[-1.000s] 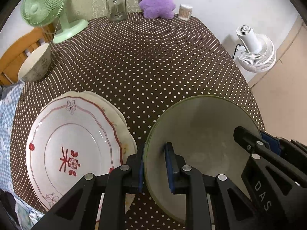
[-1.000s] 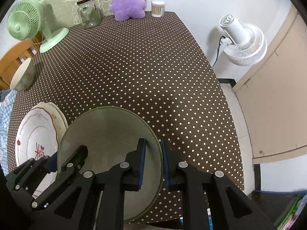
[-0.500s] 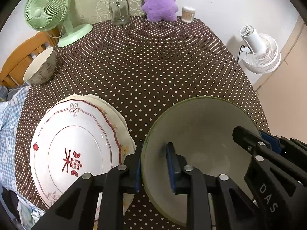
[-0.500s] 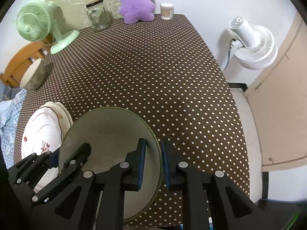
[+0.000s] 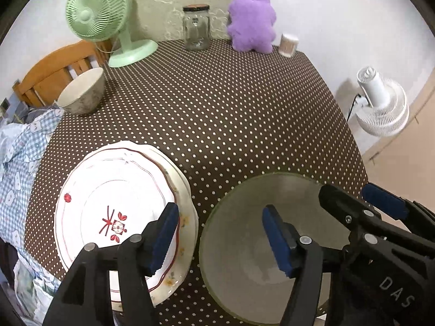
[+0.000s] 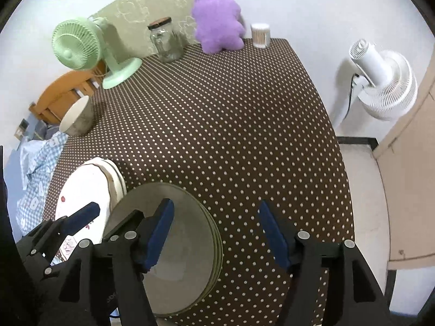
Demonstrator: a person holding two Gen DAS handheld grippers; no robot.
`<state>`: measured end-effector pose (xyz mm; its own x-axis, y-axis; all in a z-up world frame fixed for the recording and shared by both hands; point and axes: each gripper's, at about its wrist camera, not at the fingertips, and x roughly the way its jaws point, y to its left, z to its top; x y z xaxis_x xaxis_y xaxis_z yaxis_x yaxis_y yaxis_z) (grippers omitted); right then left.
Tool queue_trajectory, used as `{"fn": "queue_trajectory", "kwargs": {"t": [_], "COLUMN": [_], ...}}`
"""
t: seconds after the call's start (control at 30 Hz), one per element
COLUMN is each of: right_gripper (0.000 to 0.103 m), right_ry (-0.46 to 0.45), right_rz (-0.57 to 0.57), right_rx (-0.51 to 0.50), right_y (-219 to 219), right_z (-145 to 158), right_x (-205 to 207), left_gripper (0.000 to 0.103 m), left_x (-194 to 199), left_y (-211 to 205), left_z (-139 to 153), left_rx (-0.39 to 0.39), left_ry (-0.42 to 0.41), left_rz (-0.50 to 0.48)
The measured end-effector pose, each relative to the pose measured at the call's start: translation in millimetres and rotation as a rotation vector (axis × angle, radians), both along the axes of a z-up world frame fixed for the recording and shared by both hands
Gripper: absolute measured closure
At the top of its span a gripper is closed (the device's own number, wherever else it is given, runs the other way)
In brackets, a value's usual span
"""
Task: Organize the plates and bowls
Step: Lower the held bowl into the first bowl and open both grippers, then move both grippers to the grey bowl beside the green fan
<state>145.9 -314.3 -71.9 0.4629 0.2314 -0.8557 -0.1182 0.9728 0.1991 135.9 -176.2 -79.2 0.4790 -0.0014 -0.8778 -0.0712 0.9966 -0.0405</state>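
A grey plate with a green rim [image 5: 244, 244] [image 6: 187, 233] lies on the dotted table near its front edge; in the right wrist view it looks like the top of a stack. A stack of white plates with red flower marks [image 5: 114, 203] [image 6: 87, 190] lies to its left. A beige bowl [image 5: 81, 95] [image 6: 77, 119] stands at the far left edge. My left gripper [image 5: 221, 235] is open, its fingers straddling the grey plate's left rim. My right gripper [image 6: 214, 235] is open, straddling the plate's right rim.
A green desk fan [image 5: 98, 19], a glass jar [image 5: 196, 27], a purple plush toy [image 5: 251, 21] and a small cup [image 5: 288, 44] stand along the table's back. A wooden chair [image 5: 54, 68] and blue checked cloth [image 5: 16, 149] are at left. A white floor fan [image 5: 380, 103] stands at right.
Both grippers were shut on the grey plate's rim and have opened. The plate now lies on the table beside the white stack, and both cameras have pulled back and up.
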Motion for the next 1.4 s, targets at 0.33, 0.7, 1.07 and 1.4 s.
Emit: {"fn": "queue_trajectory", "kwargs": {"t": [0.33,0.7,1.07,1.4], "right_gripper": [0.020,0.012,0.011,0.011], "right_ry": [-0.090,-0.116,-0.120,-0.120], "right_rz": [0.018,-0.039,-0.089,-0.096], "right_rx": [-0.013,-0.035,-0.048,-0.041], "right_y": [27.1,96.7,170.7,237.3], "right_z": [33.7,58.7,65.4,59.0], "right_x": [0.0,1.4,19.4,41.0], "left_gripper": [0.037,0.025,0.023,0.023], "left_x": [-2.3,8.7,27.6,44.1], "left_y": [27.4,90.3,161.9,220.7], "left_z": [27.9,46.6,50.3,48.3], "left_rx": [0.004,-0.018,-0.012,0.030], "left_ry": [-0.067,-0.109,-0.114,-0.123], "left_rz": [0.032,-0.045,-0.075,-0.085]}}
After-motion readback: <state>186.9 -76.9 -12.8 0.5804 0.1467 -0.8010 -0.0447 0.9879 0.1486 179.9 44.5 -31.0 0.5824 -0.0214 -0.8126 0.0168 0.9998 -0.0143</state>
